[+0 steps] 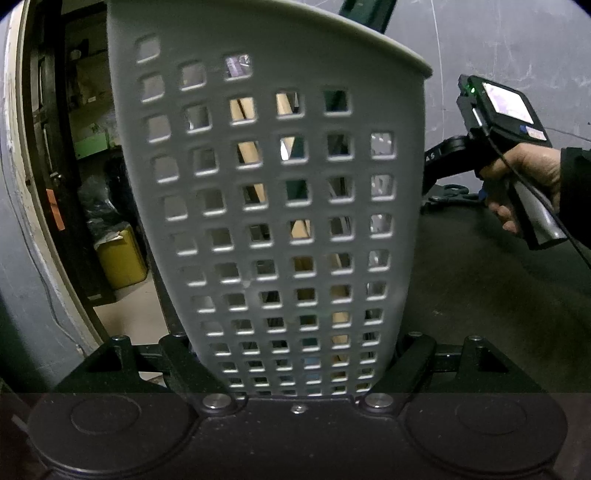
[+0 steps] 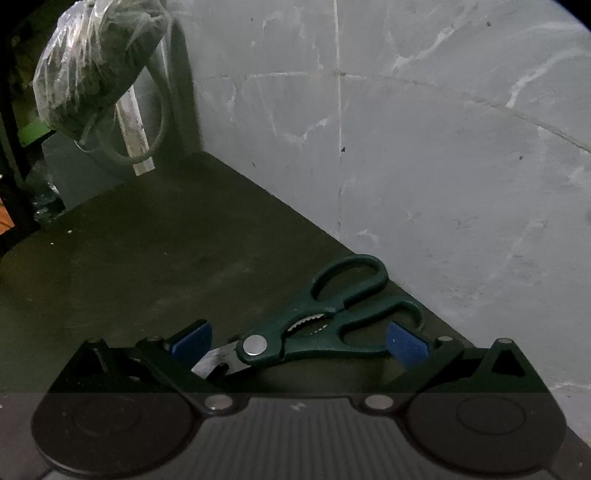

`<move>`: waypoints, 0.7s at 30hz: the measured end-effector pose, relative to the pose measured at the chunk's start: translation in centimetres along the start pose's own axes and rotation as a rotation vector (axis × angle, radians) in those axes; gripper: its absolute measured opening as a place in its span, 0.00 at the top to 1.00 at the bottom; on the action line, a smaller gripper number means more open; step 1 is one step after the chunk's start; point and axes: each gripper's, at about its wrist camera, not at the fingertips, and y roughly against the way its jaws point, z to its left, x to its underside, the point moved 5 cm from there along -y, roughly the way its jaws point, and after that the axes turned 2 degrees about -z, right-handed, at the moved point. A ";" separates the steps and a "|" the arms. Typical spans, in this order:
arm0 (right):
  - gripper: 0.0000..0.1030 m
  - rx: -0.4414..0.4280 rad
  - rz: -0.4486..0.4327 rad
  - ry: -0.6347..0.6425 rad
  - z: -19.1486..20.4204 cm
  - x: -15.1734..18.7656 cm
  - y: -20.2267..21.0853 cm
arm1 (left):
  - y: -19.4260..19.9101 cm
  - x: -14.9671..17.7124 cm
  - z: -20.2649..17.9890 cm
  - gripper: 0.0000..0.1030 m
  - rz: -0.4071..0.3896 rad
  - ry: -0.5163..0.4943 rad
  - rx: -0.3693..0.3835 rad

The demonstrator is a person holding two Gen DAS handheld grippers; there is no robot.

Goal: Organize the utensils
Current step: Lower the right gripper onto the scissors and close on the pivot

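Note:
A grey perforated utensil holder fills the left wrist view, and my left gripper is shut on its lower part, one finger on each side. Through its holes I see pale wooden pieces, and a dark green handle sticks out of the top. Dark green scissors lie on the dark table close to the wall. My right gripper is open, its blue pads on either side of the scissors without touching them. A hand holds that gripper to the right of the holder.
A scuffed grey wall runs along the table's far edge. A plastic-wrapped bundle with a cable hangs at the back left. Left of the holder, past a door frame, a yellow container stands on the floor among clutter.

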 end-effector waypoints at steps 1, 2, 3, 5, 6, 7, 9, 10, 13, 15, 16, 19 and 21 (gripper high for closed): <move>0.01 0.006 0.005 0.002 0.0 0.1 -0.3 | 0.0 0.0 0.1 0.22 0.000 0.001 0.001; 0.01 0.014 0.003 0.010 0.1 0.1 -0.5 | 0.1 0.0 0.1 0.22 -0.001 0.001 0.002; 0.01 0.020 -0.001 0.023 0.2 0.1 -0.6 | 0.1 0.0 0.2 0.22 -0.001 0.002 0.003; 0.01 0.024 -0.001 0.038 0.4 0.0 -0.7 | 0.1 0.0 0.3 0.22 -0.001 0.002 0.003; 0.01 0.026 0.000 0.038 0.4 0.0 -0.8 | 0.1 0.0 0.3 0.22 -0.002 0.001 0.004; 0.01 0.029 0.000 0.039 0.4 0.1 -0.8 | 0.1 0.0 0.3 0.22 -0.002 0.000 0.004; 0.01 0.037 -0.001 0.052 0.5 0.2 -0.9 | 0.1 0.0 0.3 0.22 -0.002 0.001 0.004; 0.01 0.040 -0.001 0.062 0.6 0.3 -1.0 | 0.1 0.0 0.3 0.22 -0.002 0.001 0.004; 0.01 0.037 -0.004 0.082 0.8 0.5 -0.9 | 0.1 0.0 0.3 0.22 -0.002 0.000 0.004; 0.01 0.022 -0.002 0.100 0.8 0.7 -0.8 | 0.1 0.0 0.3 0.22 -0.002 0.000 0.004; 0.01 0.014 -0.002 0.107 0.8 0.8 -0.6 | 0.1 0.0 0.3 0.22 -0.002 0.000 0.004; 0.01 -0.046 0.020 0.103 0.5 1.6 -0.4 | 0.1 0.0 0.3 0.22 -0.002 0.000 0.003; 0.01 -0.059 0.015 0.134 0.5 2.0 -0.1 | 0.1 0.0 0.3 0.22 -0.001 -0.002 0.002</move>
